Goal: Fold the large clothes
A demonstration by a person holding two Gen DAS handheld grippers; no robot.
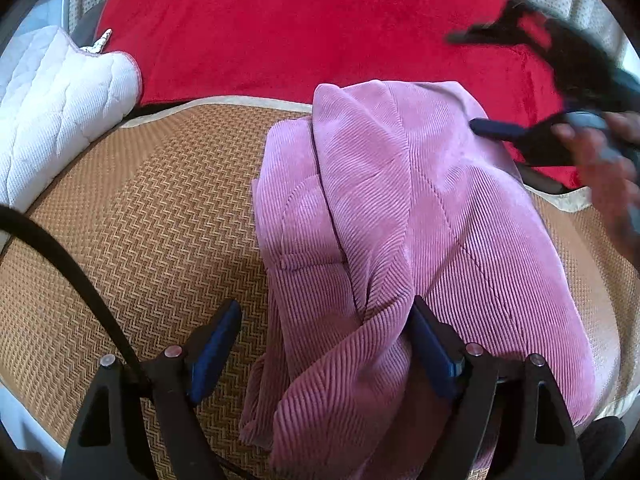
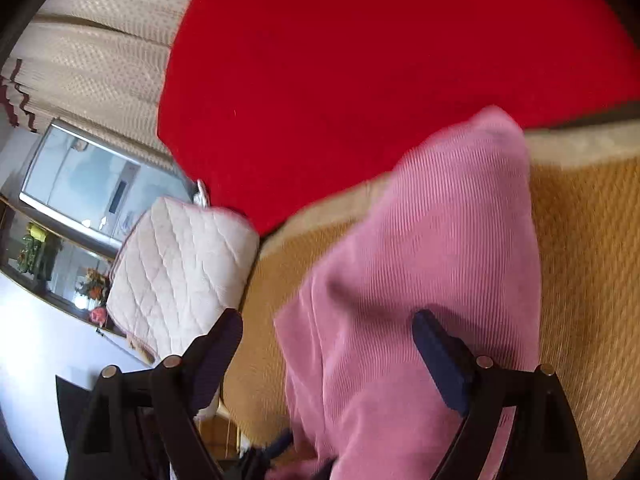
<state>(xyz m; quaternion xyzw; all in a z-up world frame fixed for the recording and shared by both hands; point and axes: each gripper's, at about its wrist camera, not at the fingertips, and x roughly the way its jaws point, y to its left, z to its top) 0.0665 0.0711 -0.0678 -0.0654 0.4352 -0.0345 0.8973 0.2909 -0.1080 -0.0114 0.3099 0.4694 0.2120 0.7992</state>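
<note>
A: Where the left wrist view looks down, what does it show?

B: The left gripper [image 1: 324,332] stands wide, its blue pads spread. A raised fold of the pink corduroy garment [image 1: 404,216] sits between them; the right-hand pad touches the cloth, the left-hand pad stands clear over the woven mat [image 1: 132,216]. Nothing is pinched.

A: And the garment itself?

B: It lies bunched and partly folded on the mat, its far edge reaching the red blanket [image 1: 288,28]. A white quilted cushion [image 1: 52,108] rests at the left, just beside the blanket's corner. A black cable [image 1: 68,264] curves across the mat to the gripper's body.

A: Is the other tool in that view?

B: Yes, blurred at the upper right: the right gripper [image 1: 472,80] hangs above the garment's far end with its fingers far apart, and a hand [image 1: 612,184] holds it.

A: What does the right wrist view give?

B: A blurred picture. The right gripper [image 2: 328,328] is spread wide, holding nothing. The pink corduroy garment [image 2: 420,264] runs beneath and between its fingers, whether touching cannot be told. The woven mat [image 2: 588,248] flanks it, the red blanket [image 2: 360,64] lies beyond, and the white quilted cushion [image 2: 180,268] sits left, before a pale curtain [image 2: 108,40].
</note>
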